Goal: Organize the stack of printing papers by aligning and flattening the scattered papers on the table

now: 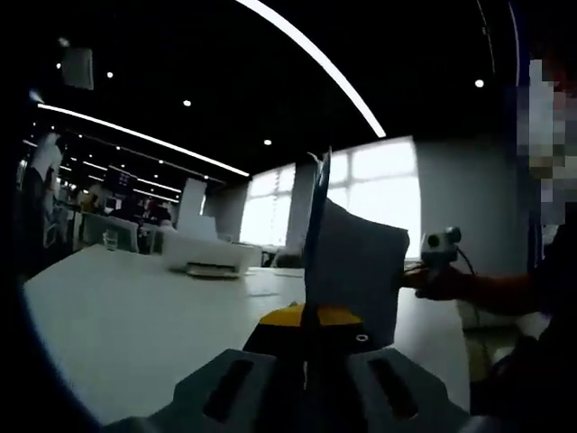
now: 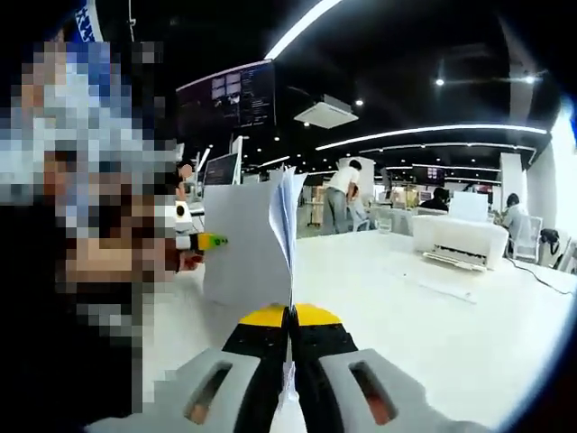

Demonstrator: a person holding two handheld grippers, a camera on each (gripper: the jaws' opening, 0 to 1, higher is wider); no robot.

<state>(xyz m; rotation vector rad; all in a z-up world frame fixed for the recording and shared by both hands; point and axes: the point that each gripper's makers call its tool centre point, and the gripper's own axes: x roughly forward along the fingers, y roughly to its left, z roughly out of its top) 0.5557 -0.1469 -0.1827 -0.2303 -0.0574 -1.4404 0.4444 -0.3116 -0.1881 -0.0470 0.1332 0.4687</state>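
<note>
A stack of white printing papers (image 1: 356, 271) stands on edge above the white table (image 1: 135, 316), held up between both grippers. My left gripper (image 1: 306, 320) is shut on its near edge, yellow-tipped jaws pressed together around the sheets. In the right gripper view the same stack of papers (image 2: 239, 244) rises from my right gripper (image 2: 290, 316), which is shut on it; the sheets fan slightly at the top. The right gripper (image 1: 439, 248) and a hand appear at the far edge of the stack. The left gripper (image 2: 206, 242) shows at the stack's left edge.
A white printer (image 1: 207, 254) sits on the far part of the table, also seen as a printer (image 2: 460, 239) at the right. A loose sheet (image 2: 442, 284) lies flat before it. People (image 2: 343, 194) stand among desks beyond. Bright windows (image 1: 379, 194) lie behind.
</note>
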